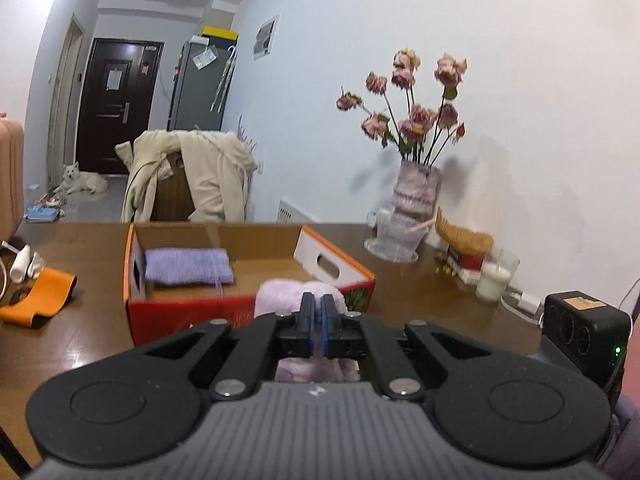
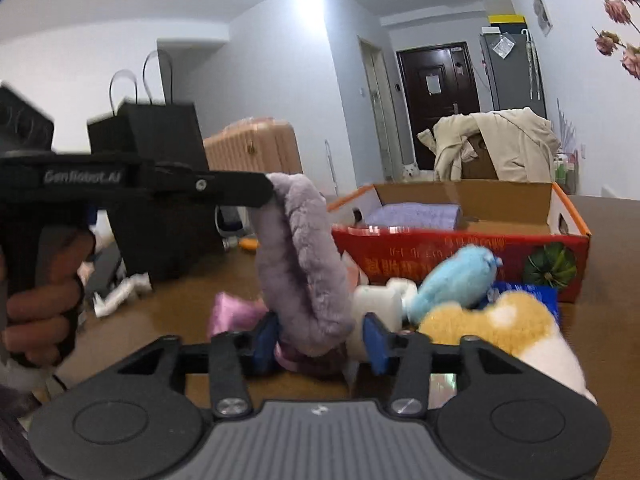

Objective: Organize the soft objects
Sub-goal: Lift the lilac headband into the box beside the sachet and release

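The left claw (image 1: pixel 318 312) has its two blue-padded fingers pressed nearly together, pinching a fluffy lilac scarf (image 1: pixel 280 294) that bunches above and below the pads. From the right wrist view, this same claw (image 2: pixel 269 194) enters from 9 o'clock, held in a bare hand (image 2: pixel 36 292), and the lilac scarf (image 2: pixel 308 264) hangs from its tip in a long drooping loop down toward the wooden tabletop (image 2: pixel 192 292).

The right claw (image 2: pixel 320 340) is spread wide, its blue pads (image 2: pixel 374 340) standing on either side of the scarf's lower end without gripping it.

At 12 o'clock beyond the left claw sits an open cardboard box (image 1: pixel 336 258) with red outer walls and orange rim. Inside it, against the wall at 10 o'clock, lies a folded lavender knit cloth (image 1: pixel 188 266); the rest of the box floor is bare cardboard.

In the right wrist view, just in front of the box at 3 o'clock, a light blue plush toy (image 2: pixel 456 276) and a tan and white plush toy (image 2: pixel 500 324) rest on the tabletop, near a white plastic bottle (image 2: pixel 378 300).
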Demonstrator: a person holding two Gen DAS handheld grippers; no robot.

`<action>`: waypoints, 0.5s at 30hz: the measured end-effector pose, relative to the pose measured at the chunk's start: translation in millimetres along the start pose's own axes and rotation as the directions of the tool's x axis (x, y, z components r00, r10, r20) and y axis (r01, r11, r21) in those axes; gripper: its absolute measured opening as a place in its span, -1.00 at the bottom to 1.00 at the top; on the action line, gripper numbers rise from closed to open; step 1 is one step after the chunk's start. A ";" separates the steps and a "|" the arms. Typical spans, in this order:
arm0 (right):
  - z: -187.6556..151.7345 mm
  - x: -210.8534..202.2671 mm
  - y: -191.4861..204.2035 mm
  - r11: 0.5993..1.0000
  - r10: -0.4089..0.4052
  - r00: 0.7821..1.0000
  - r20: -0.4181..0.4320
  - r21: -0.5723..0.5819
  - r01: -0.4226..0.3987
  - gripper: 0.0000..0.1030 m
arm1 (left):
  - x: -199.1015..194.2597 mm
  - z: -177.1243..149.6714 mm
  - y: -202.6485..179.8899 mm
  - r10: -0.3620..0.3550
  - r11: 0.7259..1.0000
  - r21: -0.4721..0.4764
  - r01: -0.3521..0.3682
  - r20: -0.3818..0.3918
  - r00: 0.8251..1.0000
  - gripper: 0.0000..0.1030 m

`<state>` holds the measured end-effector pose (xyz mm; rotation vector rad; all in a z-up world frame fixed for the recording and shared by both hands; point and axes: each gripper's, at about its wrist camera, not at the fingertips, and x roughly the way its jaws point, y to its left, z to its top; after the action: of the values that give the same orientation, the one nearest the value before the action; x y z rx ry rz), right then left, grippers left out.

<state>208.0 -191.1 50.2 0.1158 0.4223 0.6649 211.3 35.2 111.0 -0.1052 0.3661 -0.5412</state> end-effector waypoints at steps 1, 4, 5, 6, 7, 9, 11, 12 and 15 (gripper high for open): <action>6.0 1.6 -1.0 1.000 -0.002 1.000 0.011 -0.003 0.002 -0.58 | 0.2 4.7 0.8 0.001 1.000 0.001 -0.001 0.014 1.000 -0.93; 27.7 6.7 -2.7 1.000 -0.012 0.999 0.038 -0.023 0.013 -0.67 | 3.2 22.5 5.7 0.010 1.000 0.005 -0.010 0.063 0.998 -0.93; 36.2 8.2 -4.0 0.999 -0.021 0.999 0.048 -0.029 0.022 -0.69 | 5.2 29.6 8.2 0.017 1.000 0.008 -0.018 0.080 0.997 -0.93; 47.1 10.5 -5.6 0.998 -0.036 0.998 0.060 -0.044 0.038 -0.69 | 7.9 36.1 11.4 0.023 1.000 0.009 -0.024 0.096 0.995 -0.93; 55.4 11.4 -5.9 0.997 -0.044 0.997 0.066 -0.060 0.048 -0.69 | 10.6 41.5 14.6 0.031 0.999 0.008 -0.032 0.107 0.994 -0.93; 78.5 20.6 -9.4 0.991 -0.064 0.996 0.067 -0.114 0.071 -0.69 | 22.9 55.1 25.1 0.060 0.998 0.010 -0.062 0.126 0.990 -0.93; 99.5 37.1 -16.2 0.982 -0.089 0.995 0.050 -0.165 0.096 -0.69 | 39.4 65.8 39.5 0.079 0.997 0.000 -0.080 0.127 0.989 -0.93; 107.5 47.2 -19.8 0.975 -0.109 0.993 0.036 -0.188 0.114 -0.69 | 50.8 70.3 48.5 0.091 0.996 -0.017 -0.090 0.117 0.989 -0.93; 124.2 93.4 -35.0 0.957 -0.164 0.985 -0.046 -0.250 0.147 -0.70 | 89.9 73.0 77.5 0.129 0.989 -0.074 -0.125 0.060 0.990 -0.93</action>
<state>345.6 -157.0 122.8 -0.1748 0.4051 0.5618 347.0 54.6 135.8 -0.1656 0.3267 -0.3980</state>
